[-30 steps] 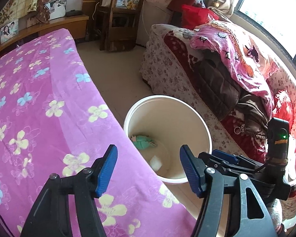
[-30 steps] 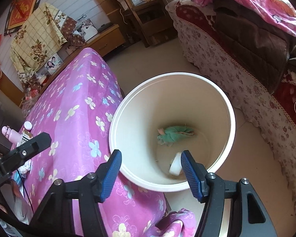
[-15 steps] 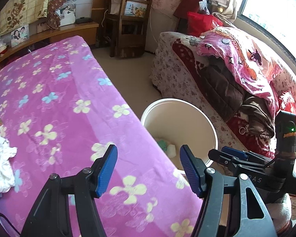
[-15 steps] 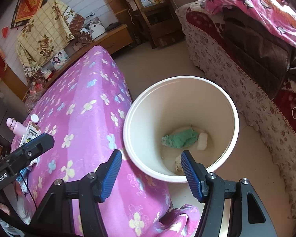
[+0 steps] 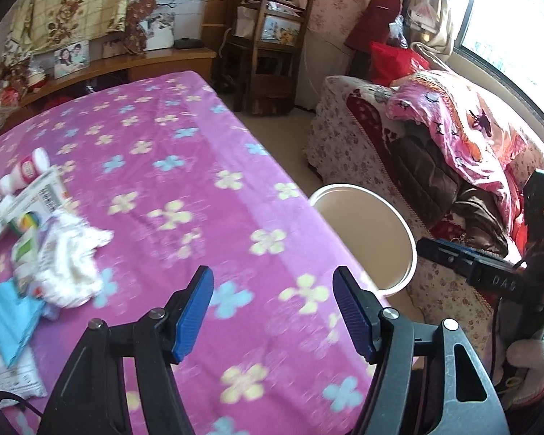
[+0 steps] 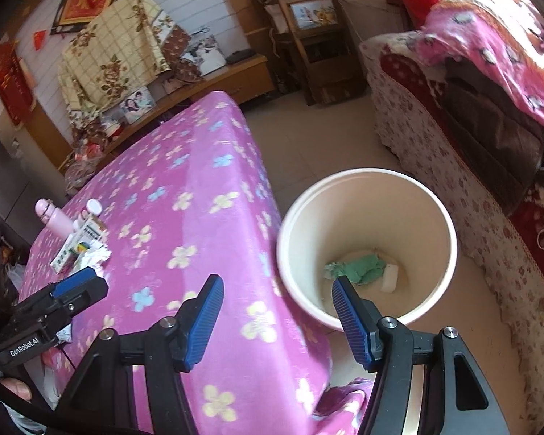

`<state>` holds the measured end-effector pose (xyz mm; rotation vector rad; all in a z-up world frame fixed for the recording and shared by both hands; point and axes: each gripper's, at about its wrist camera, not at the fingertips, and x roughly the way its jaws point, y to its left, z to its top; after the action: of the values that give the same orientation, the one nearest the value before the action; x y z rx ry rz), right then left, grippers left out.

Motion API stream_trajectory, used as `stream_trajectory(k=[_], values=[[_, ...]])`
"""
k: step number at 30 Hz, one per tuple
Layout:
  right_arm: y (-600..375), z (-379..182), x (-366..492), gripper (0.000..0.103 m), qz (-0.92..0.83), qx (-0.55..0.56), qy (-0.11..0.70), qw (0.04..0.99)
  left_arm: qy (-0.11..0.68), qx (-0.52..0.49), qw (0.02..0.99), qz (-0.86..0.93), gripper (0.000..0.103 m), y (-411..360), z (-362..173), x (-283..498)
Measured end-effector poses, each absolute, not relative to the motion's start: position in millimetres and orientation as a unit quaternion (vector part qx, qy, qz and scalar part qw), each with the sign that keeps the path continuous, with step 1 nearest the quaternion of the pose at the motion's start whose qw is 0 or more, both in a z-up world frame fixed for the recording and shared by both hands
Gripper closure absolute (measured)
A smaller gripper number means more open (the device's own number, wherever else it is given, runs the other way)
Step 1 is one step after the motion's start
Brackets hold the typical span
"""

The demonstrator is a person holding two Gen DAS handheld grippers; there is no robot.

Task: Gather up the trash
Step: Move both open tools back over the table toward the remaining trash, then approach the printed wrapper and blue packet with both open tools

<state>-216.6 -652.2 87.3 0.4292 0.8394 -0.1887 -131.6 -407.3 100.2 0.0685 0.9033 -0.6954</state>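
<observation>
On the pink flowered bedspread (image 5: 185, 195) a crumpled tissue (image 5: 70, 253) and wrappers (image 5: 7, 320) remain, green trash (image 6: 359, 270) already binned in the bucket (image 6: 448, 253), left gripper (image 5: 272, 313) and right gripper (image 6: 277, 317) both agape, empty

Left of the left gripper (image 5: 273, 311), the desk (image 5: 185, 195) and its flower print were smeared by motion blur. The crumpled white tissue (image 5: 70, 257) lay there blurred, and print on the box (image 5: 21, 210) beyond it was unreadable. The picture's left edge cut off the blue packet (image 5: 7, 320). Right of that gripper, the desk edge hid the bucket (image 5: 384, 224) bottom.
</observation>
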Motion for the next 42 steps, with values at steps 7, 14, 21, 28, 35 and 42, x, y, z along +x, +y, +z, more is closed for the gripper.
stream_trajectory(k=[7, 14, 21, 28, 35, 42], values=[[-596, 89, -195, 0.037, -0.032, 0.193, 0.414, 0.889, 0.438, 0.023, 0.849, -0.294, 0.033, -343, 94, -136], [-531, 77, -163, 0.037, 0.029, 0.171, 0.438, 0.882, 0.454, -0.006, 0.860, -0.233, 0.033, -264, 86, -130], [-479, 72, -143, 0.037, 0.073, 0.150, 0.452, 0.876, 0.470, -0.017, 0.861, -0.192, 0.033, -198, 74, -134], [-449, 67, -130, 0.037, 0.095, 0.140, 0.463, 0.870, 0.470, -0.062, 0.864, -0.167, 0.033, -187, 50, -124], [-433, 68, -130, 0.037, 0.106, 0.126, 0.469, 0.868, 0.460, -0.083, 0.867, -0.173, 0.033, -206, 35, -105], [-429, 65, -125, 0.037, 0.110, 0.133, 0.473, 0.864, 0.483, -0.068, 0.857, -0.169, 0.033, -162, 22, -105]])
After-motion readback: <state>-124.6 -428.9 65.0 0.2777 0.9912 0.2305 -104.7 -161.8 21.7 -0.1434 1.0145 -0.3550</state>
